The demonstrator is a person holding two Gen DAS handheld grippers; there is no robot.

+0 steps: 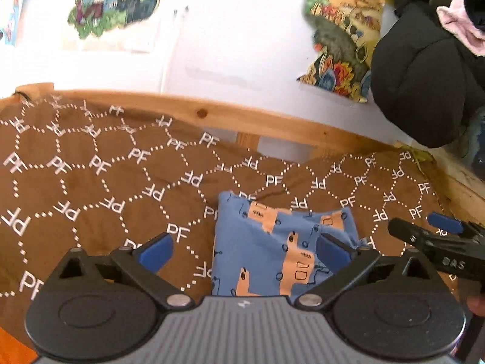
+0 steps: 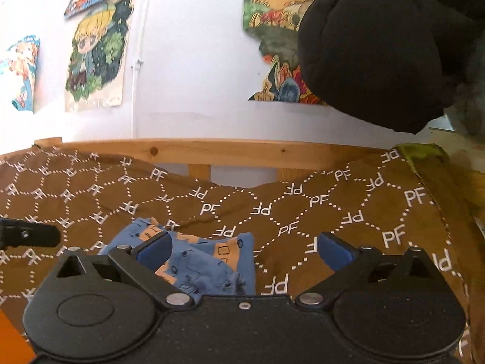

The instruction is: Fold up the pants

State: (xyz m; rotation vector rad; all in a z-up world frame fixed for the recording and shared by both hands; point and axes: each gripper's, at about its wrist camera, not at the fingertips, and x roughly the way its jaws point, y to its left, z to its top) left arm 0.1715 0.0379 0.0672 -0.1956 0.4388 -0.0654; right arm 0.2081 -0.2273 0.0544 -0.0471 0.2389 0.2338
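Note:
The pants are small, blue with orange print, and lie folded into a compact bundle on the brown bedspread. My left gripper is open and empty, hovering above the bundle's near-left part. My right gripper is open and empty, above the right edge of the pants. In the left wrist view the right gripper shows at the right edge. In the right wrist view a finger of the left gripper shows at the left edge.
The brown bedspread with white "PF" print covers the bed. A wooden bed rail runs along the back against a white wall with posters. A black jacket hangs at the upper right.

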